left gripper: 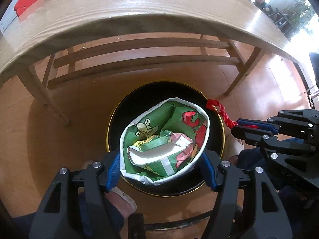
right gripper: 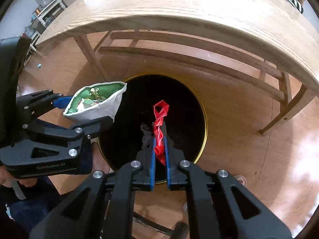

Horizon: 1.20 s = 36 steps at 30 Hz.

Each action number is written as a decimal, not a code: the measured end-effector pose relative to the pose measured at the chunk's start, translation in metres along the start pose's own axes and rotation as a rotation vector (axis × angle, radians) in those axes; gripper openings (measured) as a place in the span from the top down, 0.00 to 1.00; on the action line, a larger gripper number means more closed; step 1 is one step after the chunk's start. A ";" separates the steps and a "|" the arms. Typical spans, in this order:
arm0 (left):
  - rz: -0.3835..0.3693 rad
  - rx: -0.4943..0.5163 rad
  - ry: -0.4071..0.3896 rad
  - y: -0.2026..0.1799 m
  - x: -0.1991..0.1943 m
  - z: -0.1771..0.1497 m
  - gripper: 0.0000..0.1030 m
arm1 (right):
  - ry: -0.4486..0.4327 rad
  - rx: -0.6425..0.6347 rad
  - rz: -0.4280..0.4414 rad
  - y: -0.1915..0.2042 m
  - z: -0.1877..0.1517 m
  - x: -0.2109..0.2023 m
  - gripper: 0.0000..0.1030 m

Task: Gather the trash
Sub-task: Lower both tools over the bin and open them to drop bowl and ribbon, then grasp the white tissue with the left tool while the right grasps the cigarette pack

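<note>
A black bin with a gold rim (left gripper: 108, 131) (right gripper: 203, 107) stands on the floor in front of the table. My left gripper (left gripper: 161, 171) (right gripper: 87, 111) is shut on a paper cup (left gripper: 165, 143) (right gripper: 95, 103), white outside and green with cartoon prints inside, with crumpled wrappers in it. The cup hangs over the bin's mouth. My right gripper (right gripper: 159, 139) (left gripper: 237, 126) is shut on a twisted red strip of plastic (right gripper: 159, 123) (left gripper: 221, 112), which sticks out past the fingertips above the bin's opening.
A wooden table (left gripper: 139, 6) (right gripper: 179, 10) curves across the top, with a chair's rails (left gripper: 139, 53) (right gripper: 189, 47) beneath it. A red object (left gripper: 28, 0) lies at its far left. The person's feet (left gripper: 121, 201) stand by the bin. A shelf (right gripper: 45, 14) stands far left.
</note>
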State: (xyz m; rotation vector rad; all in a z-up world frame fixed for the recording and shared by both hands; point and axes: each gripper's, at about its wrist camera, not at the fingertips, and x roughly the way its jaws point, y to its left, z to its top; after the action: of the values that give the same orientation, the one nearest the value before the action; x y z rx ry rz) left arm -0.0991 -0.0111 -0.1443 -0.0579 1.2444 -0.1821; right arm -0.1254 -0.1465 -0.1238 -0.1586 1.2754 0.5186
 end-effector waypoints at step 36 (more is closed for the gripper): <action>-0.041 -0.071 -0.053 0.019 -0.038 -0.009 0.11 | -0.222 0.094 -0.036 -0.027 -0.004 -0.071 0.26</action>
State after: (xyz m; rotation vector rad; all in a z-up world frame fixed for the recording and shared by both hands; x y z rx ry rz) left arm -0.1173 0.0143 -0.1144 -0.1486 1.1975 -0.1711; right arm -0.1300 -0.1917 -0.0632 -0.0435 1.0754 0.4316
